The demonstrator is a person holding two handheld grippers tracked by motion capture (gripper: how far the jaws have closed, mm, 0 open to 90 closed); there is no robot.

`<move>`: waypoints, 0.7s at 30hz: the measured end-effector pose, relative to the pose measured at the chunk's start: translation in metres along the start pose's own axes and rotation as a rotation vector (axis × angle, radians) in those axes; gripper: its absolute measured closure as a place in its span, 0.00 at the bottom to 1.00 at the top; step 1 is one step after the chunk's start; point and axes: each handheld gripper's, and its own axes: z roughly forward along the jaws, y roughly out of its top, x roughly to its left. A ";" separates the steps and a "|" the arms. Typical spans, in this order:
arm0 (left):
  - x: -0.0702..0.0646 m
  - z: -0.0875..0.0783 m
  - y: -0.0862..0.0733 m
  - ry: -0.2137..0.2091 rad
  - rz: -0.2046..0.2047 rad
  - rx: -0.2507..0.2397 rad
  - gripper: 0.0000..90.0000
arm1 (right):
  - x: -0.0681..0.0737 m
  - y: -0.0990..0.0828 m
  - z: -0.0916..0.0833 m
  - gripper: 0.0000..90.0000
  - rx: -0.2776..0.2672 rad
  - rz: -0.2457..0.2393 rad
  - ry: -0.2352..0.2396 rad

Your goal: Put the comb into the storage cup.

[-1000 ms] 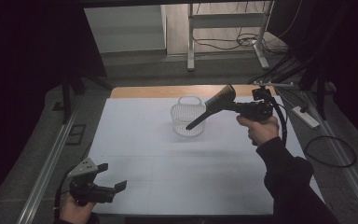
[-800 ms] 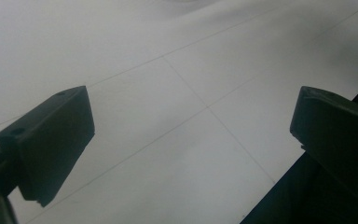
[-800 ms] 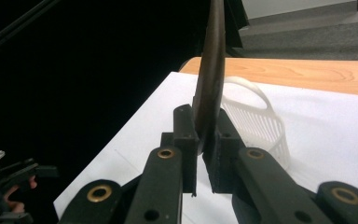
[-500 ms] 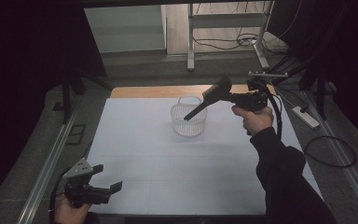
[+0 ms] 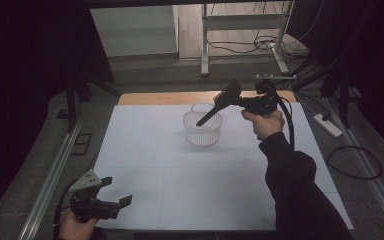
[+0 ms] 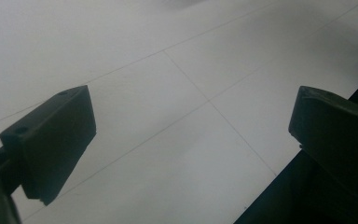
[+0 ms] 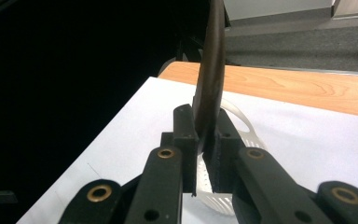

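Two tools are showing in the high view, one in each of the person's hands. The right tool (image 5: 240, 101) is hanging above the far half of the table (image 5: 150, 150), and its jaws are pressing together on a dark spatula (image 5: 219, 104), clamping it near its broad end. In that view the spatula is slanting down and to the left: its flat blade is standing up beside the tool, while its thin handle is pointing into the white basket (image 5: 203, 128). Whether the handle's tip is touching the basket's wire wall or just hovering inside the rim, the pictures are not telling clearly.

In the right gripper view the spatula (image 7: 212, 74) is rising edge-on between the two black jaws of the right tool (image 7: 205, 140), which are squeezing it from both sides. Behind and below the jaws the white basket (image 7: 244, 130) is sitting on the table's pale sheet (image 7: 135, 135), near the strip of bare wood (image 7: 298, 88) at the far edge.

The left tool (image 5: 115, 202) is lying low at the near left corner of the table, well apart from the basket and spatula. Its jaws are standing wide apart with nothing between them; in the left gripper view the left tool (image 6: 191, 135) is looking down on the bare white sheet (image 6: 168, 93), crossed by thin seams.
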 end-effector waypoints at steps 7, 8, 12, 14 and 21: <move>0.001 0.000 0.000 -0.005 -0.004 0.000 0.01 | -0.001 -0.003 0.010 0.93 0.013 -0.004 -0.012; 0.001 0.000 0.000 -0.006 -0.005 0.000 0.00 | -0.002 -0.004 0.012 0.93 0.014 -0.003 -0.012; 0.001 0.000 0.000 -0.007 -0.010 0.001 0.00 | -0.003 -0.007 0.018 0.93 0.021 0.000 -0.012; 0.002 0.000 0.000 -0.008 -0.013 0.000 0.00 | -0.004 -0.009 0.022 0.93 0.029 0.000 -0.015; 0.002 0.000 0.000 -0.009 -0.014 0.003 0.00 | -0.006 -0.015 0.032 0.93 0.042 -0.003 -0.024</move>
